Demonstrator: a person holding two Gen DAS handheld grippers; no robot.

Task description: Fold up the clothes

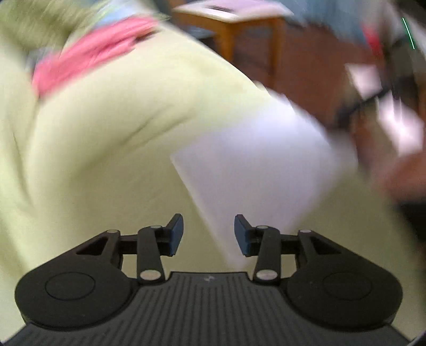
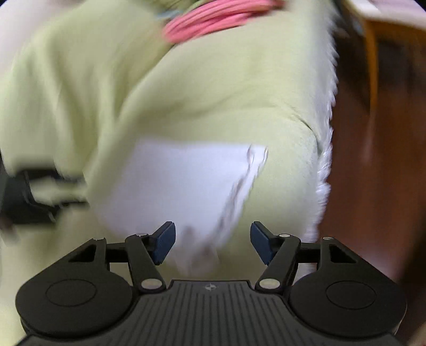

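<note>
A white folded garment [image 1: 261, 162] lies flat on a pale green bedspread [image 1: 106, 133]; both views are smeared by motion. My left gripper [image 1: 209, 231] hovers over the garment's near corner, open, its blue pads apart with nothing pressed between them. In the right wrist view the same white garment [image 2: 181, 183] lies on the bedspread [image 2: 213, 93] just ahead of my right gripper [image 2: 213, 239], which stands open wider, with only cloth below the gap. One edge of the garment looks rumpled on the right side.
A pink cloth [image 1: 87, 58] [image 2: 213, 18] lies farther back on the bed. A wooden table [image 1: 239, 24] stands beyond the bed over a brown floor [image 2: 359, 159]. A blurred black and white shape [image 1: 372, 106] shows at the right, and a dark shape [image 2: 26, 194] at the left.
</note>
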